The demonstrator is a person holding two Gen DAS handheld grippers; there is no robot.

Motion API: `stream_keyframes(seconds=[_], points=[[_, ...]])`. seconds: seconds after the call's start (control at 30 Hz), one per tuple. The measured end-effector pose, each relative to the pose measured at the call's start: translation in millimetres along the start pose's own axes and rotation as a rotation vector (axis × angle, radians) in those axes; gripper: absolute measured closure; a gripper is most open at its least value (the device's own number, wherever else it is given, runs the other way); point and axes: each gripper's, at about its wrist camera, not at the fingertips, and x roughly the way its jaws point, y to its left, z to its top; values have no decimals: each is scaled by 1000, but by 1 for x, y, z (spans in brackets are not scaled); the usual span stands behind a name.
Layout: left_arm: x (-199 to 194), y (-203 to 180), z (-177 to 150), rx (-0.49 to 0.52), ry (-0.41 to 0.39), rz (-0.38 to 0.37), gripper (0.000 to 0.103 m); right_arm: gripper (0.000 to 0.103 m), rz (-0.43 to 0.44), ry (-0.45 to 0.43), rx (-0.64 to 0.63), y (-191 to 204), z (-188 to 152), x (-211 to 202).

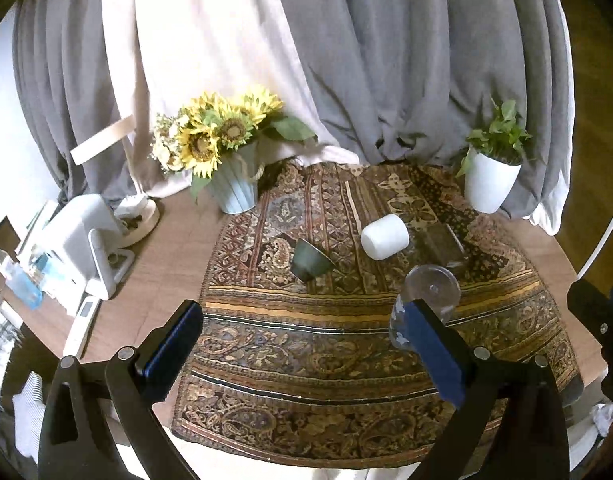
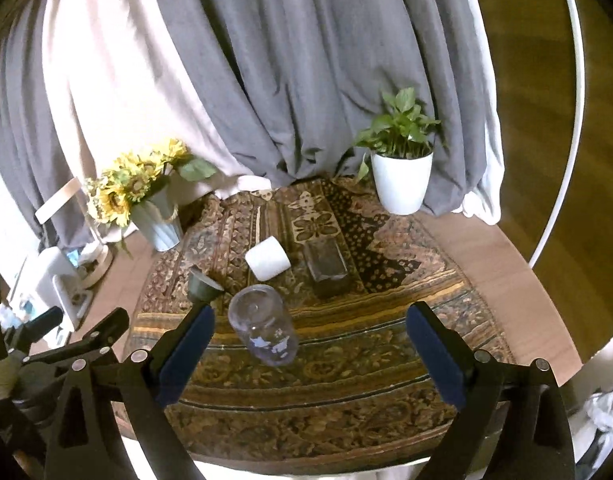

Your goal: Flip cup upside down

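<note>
Several cups stand upside down on the patterned cloth [image 1: 306, 340]. A clear glass cup [image 1: 430, 296] with a blue print sits nearest, partly behind my left gripper's right finger; it also shows in the right wrist view [image 2: 264, 316]. A white cup [image 1: 385, 237] [image 2: 267, 264] and a dark green cup [image 1: 309, 261] [image 2: 202, 285] stand farther back. A dark square glass [image 2: 326, 266] lies right of the white cup. My left gripper [image 1: 306, 336] is open and empty above the cloth. My right gripper [image 2: 310, 340] is open and empty, the clear cup just inside its left finger.
A sunflower vase [image 1: 234, 188] stands back left and a white plant pot [image 1: 488, 184] back right. White appliances and bottles [image 1: 78, 248] crowd the table's left edge. Grey and pale curtains hang behind. Wooden table [image 2: 506, 280] shows around the cloth.
</note>
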Motion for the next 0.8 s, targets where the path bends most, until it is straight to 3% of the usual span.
stream_keyframes(seconds=[0.2,0.8], points=[[-9,-1,-8,4,-7,37,0,6,1,8,-4,-4,-9,-8],[-17,4,-8,10,-26,38,0,6,-3,-3,-18,2,-11,-16]])
